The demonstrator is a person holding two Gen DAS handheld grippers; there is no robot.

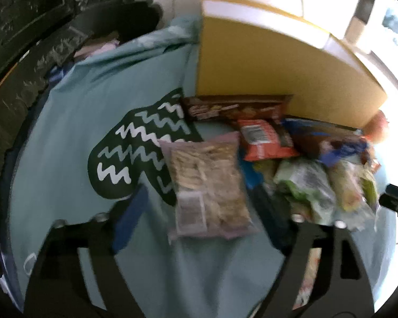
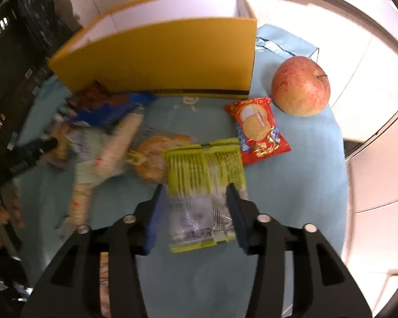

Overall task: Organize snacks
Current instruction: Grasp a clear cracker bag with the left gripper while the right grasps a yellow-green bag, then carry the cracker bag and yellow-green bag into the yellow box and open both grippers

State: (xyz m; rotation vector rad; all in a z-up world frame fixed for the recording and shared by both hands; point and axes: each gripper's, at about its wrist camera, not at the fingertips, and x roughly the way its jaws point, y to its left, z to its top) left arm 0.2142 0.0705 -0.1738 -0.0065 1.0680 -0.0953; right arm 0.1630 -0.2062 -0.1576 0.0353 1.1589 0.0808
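the right claw (image 2: pixel 196 217) stands apart around the light, crinkly, slippery green packet (image 2: pixel 204 185); pinch its middle. left claw (image 1: pixel 199 228) gapes empty.

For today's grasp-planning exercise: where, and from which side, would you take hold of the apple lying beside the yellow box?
Grip the apple across its widest part, coming down from above. It lies apart from the yellow box and the red biscuit packet, so both sides look free for fingers. Its stem points sideways and its skin is round and smooth, so a hold near top or bottom would probably slip.
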